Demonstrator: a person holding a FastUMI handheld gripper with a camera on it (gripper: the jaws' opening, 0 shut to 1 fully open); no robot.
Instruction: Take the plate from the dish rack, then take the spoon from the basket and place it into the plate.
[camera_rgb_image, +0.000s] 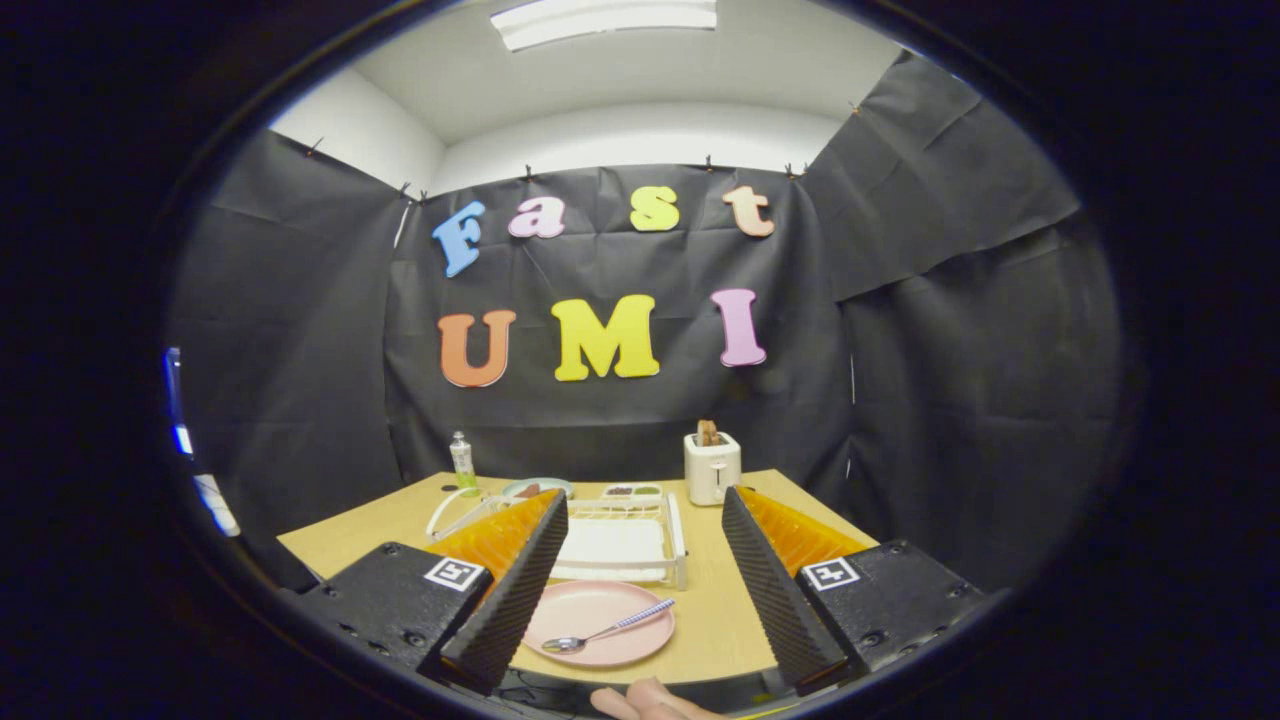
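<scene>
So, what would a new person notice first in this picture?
First, the round pink plate on the wooden table, between the open gripper fingers, with a metal spoon lying in it. Beyond it stands a white wire dish rack, and farther back a white toaster.

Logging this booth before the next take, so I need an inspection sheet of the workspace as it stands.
Surface: wooden table, bare patches around the plate.
Job's things: pink plate lies flat on the table between the tongs' fingers; spoon lies in it, handle over the far rim; white dish rack just beyond the plate. Basket cannot be told apart.
Clutter: toaster with bread in it, bottle, a second plate and a small tray behind the rack.
Grippers: tongs open, holding nothing.
Cables: nothing seen.
Surroundings: black cloth walls, ceiling light, part of a hand below the tongs.
</scene>
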